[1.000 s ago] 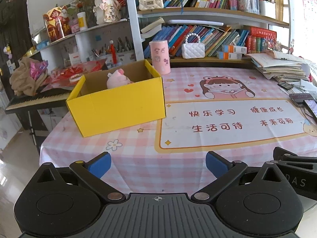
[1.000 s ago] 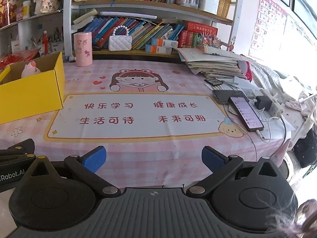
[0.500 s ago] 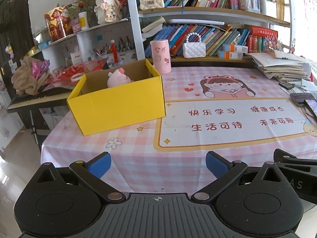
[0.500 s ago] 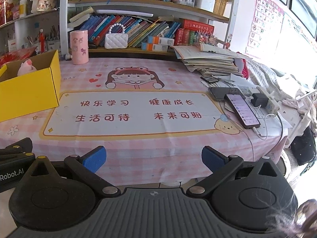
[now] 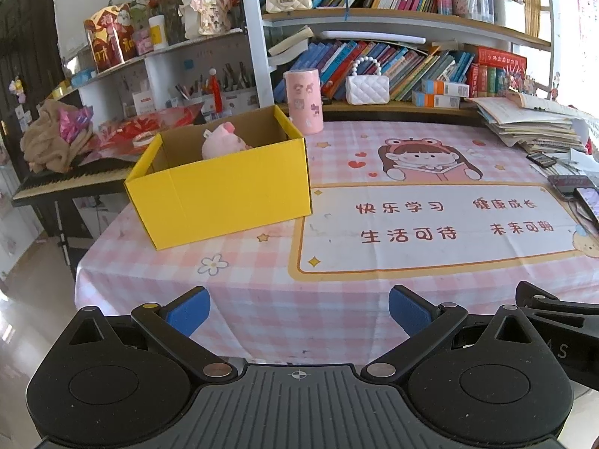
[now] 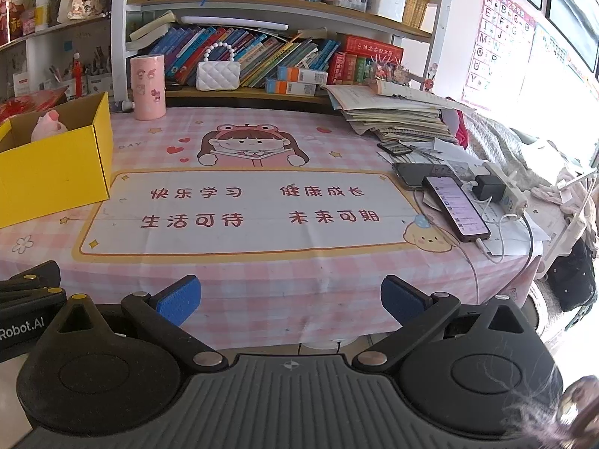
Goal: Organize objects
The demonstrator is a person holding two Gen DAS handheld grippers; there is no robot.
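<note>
Both grippers are held short of the near edge of the table (image 5: pixel 262 299), side by side and well back from every object. The left gripper (image 5: pixel 298 308) is seen with its jaws spread wide and nothing between the blue pads; the right gripper (image 6: pixel 288 301) is likewise wide apart and empty.

The yellow box (image 5: pixel 224 194) stands on the left part of the cloth, and a pink pig (image 5: pixel 224 145) already lies inside it, toward the back wall. The middle of the cloth is bare. A pink cup (image 5: pixel 304 101) stands upright at the back, just beside the box's far corner. Two phones (image 6: pixel 441 191) and a charger lie at the right edge, next to a stack of books (image 6: pixel 404 119).

The step in hand is judged to be either a pause between items or the finish — which cannot be told, as no loose toy is left in view. If more is to be stowed, a long forward reach would be called for, most likely toward the cup, with the jaws kept wide until they straddle it.

Against the frames of a second ago, little has changed: the box and pig are unmoved, the jaws are as wide as before, and both views have only drifted slightly.
</note>
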